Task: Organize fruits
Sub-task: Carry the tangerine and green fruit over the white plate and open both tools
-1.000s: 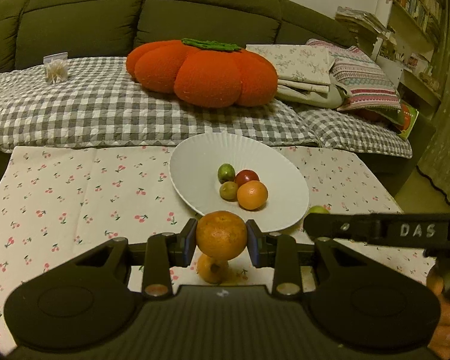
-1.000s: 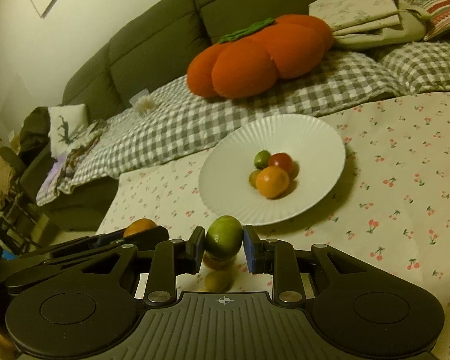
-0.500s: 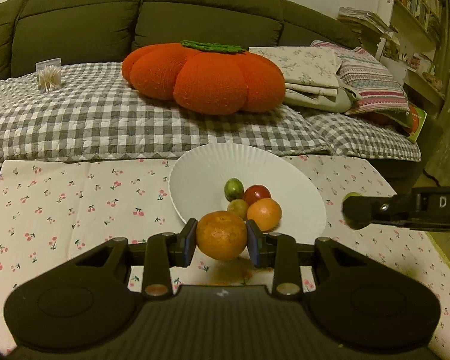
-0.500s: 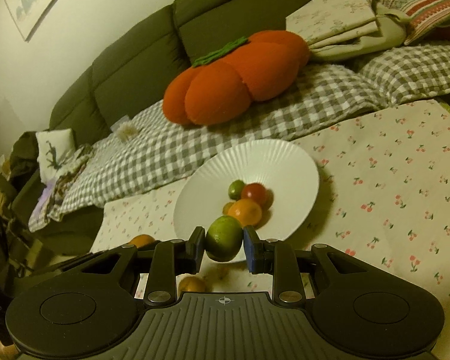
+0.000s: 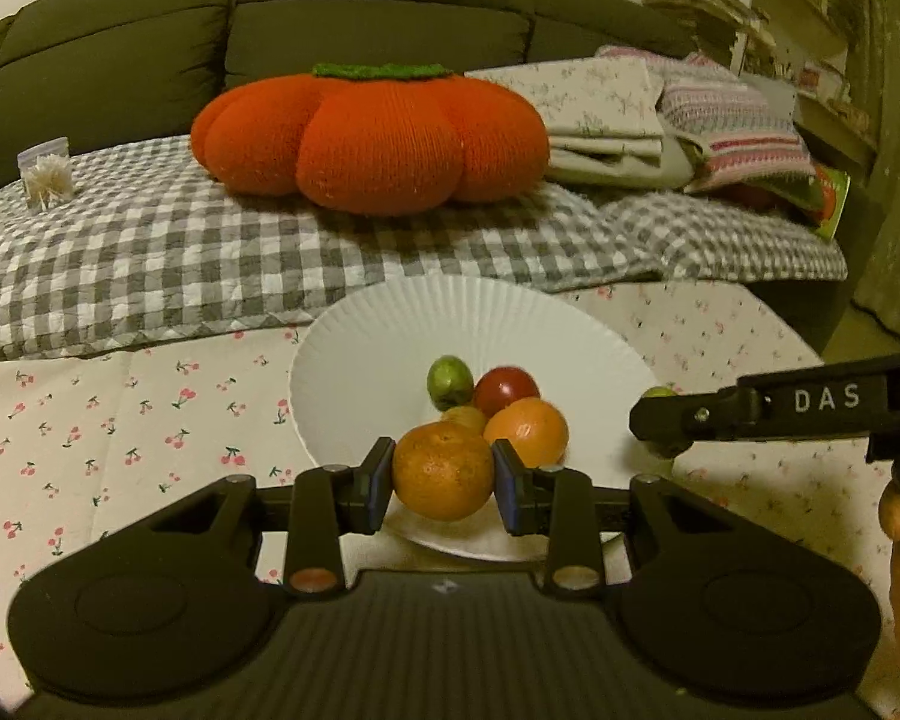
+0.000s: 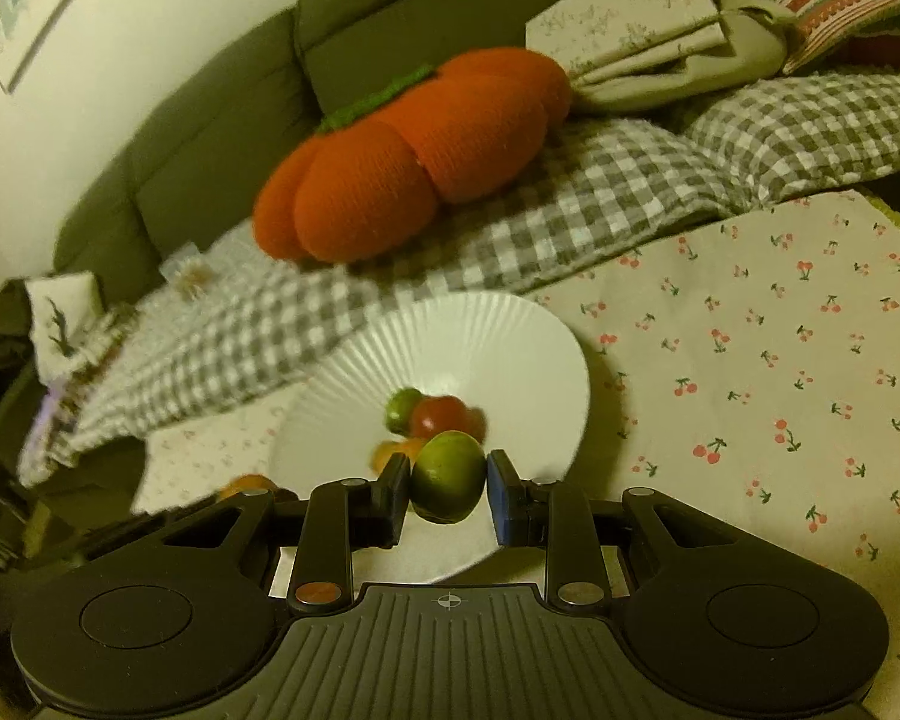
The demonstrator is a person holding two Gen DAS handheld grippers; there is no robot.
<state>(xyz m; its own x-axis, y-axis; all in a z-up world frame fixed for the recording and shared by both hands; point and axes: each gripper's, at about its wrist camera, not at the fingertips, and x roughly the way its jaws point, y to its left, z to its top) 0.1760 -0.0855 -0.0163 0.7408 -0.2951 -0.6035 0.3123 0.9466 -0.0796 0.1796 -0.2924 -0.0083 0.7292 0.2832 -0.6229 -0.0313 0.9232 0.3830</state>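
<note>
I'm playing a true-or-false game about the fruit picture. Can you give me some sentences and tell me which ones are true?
1. The left gripper holds an orange between its jaws. True.
2. The right gripper is empty. False: it is shut on a green lime.
3. The white plate already has fruit on it. True: a small green fruit, a red one and an orange one show.
4. The plate sits on the checked blanket. False: it sits on the cherry-print cloth.
5. A pumpkin-shaped cushion lies on the sofa. True.
</note>
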